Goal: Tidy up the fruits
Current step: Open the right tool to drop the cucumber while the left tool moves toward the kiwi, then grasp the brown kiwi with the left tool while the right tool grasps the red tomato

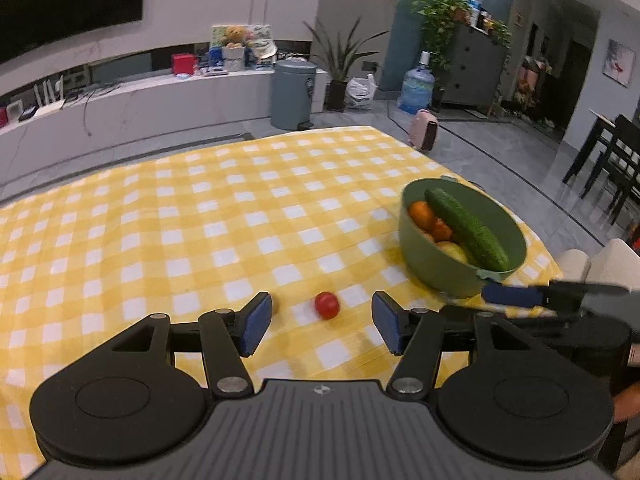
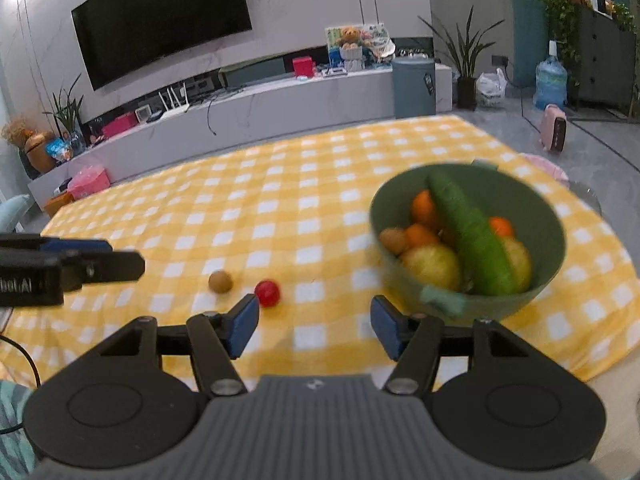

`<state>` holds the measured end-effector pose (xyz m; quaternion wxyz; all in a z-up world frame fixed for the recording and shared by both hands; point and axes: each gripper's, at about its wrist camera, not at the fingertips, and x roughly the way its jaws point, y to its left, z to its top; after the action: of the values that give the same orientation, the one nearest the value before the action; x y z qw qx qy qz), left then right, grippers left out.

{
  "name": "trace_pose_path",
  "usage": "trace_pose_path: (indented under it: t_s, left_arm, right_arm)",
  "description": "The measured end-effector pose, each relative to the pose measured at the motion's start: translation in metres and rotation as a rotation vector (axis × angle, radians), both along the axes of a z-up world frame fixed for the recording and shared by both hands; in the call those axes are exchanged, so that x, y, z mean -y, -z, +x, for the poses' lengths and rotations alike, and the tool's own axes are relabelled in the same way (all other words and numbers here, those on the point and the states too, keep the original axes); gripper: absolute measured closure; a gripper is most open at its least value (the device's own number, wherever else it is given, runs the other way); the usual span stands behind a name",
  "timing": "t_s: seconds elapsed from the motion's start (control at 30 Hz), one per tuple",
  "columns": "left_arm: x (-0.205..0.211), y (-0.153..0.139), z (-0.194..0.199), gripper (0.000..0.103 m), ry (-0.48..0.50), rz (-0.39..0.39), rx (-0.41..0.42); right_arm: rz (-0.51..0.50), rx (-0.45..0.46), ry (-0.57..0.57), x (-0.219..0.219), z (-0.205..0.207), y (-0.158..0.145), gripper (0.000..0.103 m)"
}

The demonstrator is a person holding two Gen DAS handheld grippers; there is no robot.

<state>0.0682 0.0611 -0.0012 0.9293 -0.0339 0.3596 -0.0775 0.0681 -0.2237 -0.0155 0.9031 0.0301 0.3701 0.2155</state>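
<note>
Nearest the left wrist camera, the left gripper [image 1: 320, 320] has its blue-padded fingers spread apart with nothing pinched; the small round red tomato [image 1: 327, 305] lies on the cloth in the gap ahead of them, touching neither pad. The right gripper [image 2: 314, 322] is likewise spread and empty, its left pad just beside the same red fruit as seen from that side. Each tool shows at the edge of the other's view.

Both hover over the yellow-and-white checked tablecloth [image 1: 200, 208] that covers the table. A small round brown fruit [image 2: 220, 281] sits on the cloth just left of the tomato, close but apart from it; in the left wrist view it is almost hidden behind the left pad.

Further on, to the right, stands the green round bowl with small side handles [image 2: 552, 216], resting near the cloth's right edge. Inside it a long dark green cucumber [image 2: 468, 236] lies slanted across the top of the pile. Under and around it are several orange round fruits [image 2: 424, 205], two pale yellow-green apples [image 2: 434, 264] and one small brownish bumpy fruit [image 2: 393, 239] against the left wall.

Beyond the table, on the floor, stand a grey lidded pedal bin [image 1: 293, 94] and a blue water jug [image 1: 417, 88].
</note>
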Motion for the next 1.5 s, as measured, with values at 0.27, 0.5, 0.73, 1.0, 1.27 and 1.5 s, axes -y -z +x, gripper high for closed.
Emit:
trace_pose_path:
  t_s: [0.27, 0.5, 0.73, 1.0, 1.27, 1.5]
  left_arm:
    - [-0.029, 0.026, 0.002, 0.035, -0.055, -0.058, -0.042]
    - [-0.042, 0.05, 0.017, 0.035, -0.072, -0.097, -0.073]
    - [-0.034, 0.07, 0.04, 0.041, -0.036, -0.031, -0.079]
    - [-0.039, 0.091, 0.072, 0.048, -0.035, -0.03, -0.101]
    - [-0.039, 0.097, 0.082, 0.054, -0.025, -0.019, -0.102]
    - [-0.039, 0.1, 0.083, 0.055, -0.023, -0.021, -0.092]
  right_arm:
    - [-0.055, -0.011, -0.033, -0.029, -0.004, 0.022, 0.044]
    - [-0.093, -0.038, -0.081, -0.049, 0.005, 0.041, 0.044]
    - [-0.141, -0.023, -0.134, -0.068, 0.024, 0.054, 0.051]
    - [-0.161, -0.013, -0.191, -0.09, 0.053, 0.062, 0.06]
    - [-0.198, 0.013, -0.197, -0.107, 0.065, 0.069, 0.062]
    - [-0.194, -0.008, -0.205, -0.107, 0.066, 0.072, 0.068]
